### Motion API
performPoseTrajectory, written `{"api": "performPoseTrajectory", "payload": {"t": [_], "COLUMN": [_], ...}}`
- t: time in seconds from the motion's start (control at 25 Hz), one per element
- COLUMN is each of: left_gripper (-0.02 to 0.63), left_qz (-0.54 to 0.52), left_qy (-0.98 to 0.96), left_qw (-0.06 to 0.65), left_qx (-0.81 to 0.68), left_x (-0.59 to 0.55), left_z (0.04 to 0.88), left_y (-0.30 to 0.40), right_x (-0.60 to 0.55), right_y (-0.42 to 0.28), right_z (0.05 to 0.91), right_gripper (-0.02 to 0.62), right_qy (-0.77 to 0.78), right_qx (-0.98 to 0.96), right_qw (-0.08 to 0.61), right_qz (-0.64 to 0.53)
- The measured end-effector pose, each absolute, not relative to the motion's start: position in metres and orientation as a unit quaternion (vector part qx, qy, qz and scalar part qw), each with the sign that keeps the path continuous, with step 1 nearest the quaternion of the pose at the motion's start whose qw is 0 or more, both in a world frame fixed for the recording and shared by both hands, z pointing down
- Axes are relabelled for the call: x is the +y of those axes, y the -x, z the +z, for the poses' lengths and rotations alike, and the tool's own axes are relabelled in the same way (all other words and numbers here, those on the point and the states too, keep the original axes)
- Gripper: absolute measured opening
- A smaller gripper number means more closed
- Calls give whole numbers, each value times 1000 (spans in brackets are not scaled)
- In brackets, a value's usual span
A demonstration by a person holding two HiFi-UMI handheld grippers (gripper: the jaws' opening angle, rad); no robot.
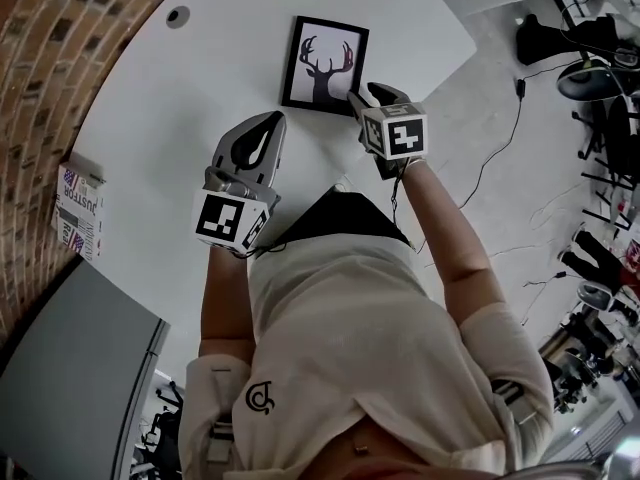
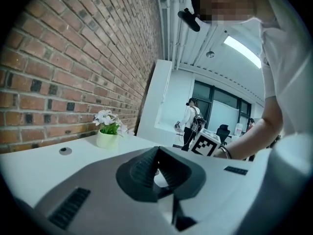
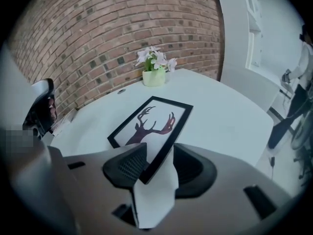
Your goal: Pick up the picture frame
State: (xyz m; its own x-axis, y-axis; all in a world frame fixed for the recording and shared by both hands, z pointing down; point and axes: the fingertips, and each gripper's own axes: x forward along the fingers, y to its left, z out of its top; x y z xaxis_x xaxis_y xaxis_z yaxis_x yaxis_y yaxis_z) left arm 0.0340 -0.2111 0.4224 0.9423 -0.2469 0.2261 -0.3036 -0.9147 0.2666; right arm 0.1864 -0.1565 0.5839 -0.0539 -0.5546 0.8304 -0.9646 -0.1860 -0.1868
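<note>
The picture frame [image 1: 324, 65], black-edged with a dark deer silhouette, lies flat on the white round table [image 1: 180, 118]. My right gripper [image 1: 360, 100] is at the frame's near right corner. In the right gripper view that corner of the frame [image 3: 151, 126] sits between the jaws of the right gripper [image 3: 157, 165], which stand apart, and a gap shows beside the right pad. My left gripper [image 1: 272, 121] hovers left of the frame and clear of it. Its jaws [image 2: 157, 152] are shut with nothing in them.
A small pot of white flowers [image 3: 155, 70] stands at the table's far edge by the brick wall [image 1: 60, 48]. A cable hole [image 1: 178, 15] sits near it. A printed box [image 1: 78, 208] lies at the left, above a grey panel [image 1: 80, 368]. Cables [image 1: 500, 148] run across the floor to the right.
</note>
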Motion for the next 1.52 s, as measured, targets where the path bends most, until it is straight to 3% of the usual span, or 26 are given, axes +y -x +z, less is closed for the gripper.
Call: {"api": "performPoseTrajectory", "payload": {"t": [0.32, 0.56, 1.0, 1.52], "left_gripper": [14, 14, 14, 14], "left_qz": [105, 115, 126, 133], "left_qy": [-974, -973, -968, -942], "left_qw": [165, 168, 180, 198], "left_qx": [-117, -107, -122, -236], "left_x": [-223, -226, -214, -177], "left_z": [441, 451, 446, 458], "left_y": [-41, -42, -39, -24], "right_x": [-165, -168, -164, -151], "right_y": [-203, -200, -199, -193], "right_z": [612, 618, 616, 615], "right_gripper": [163, 126, 121, 123], "right_qy": [-649, -644, -636, -578], "right_qx": [-531, -535, -542, -603], "right_qw": [269, 245, 259, 303], "right_qz": [474, 489, 484, 459]}}
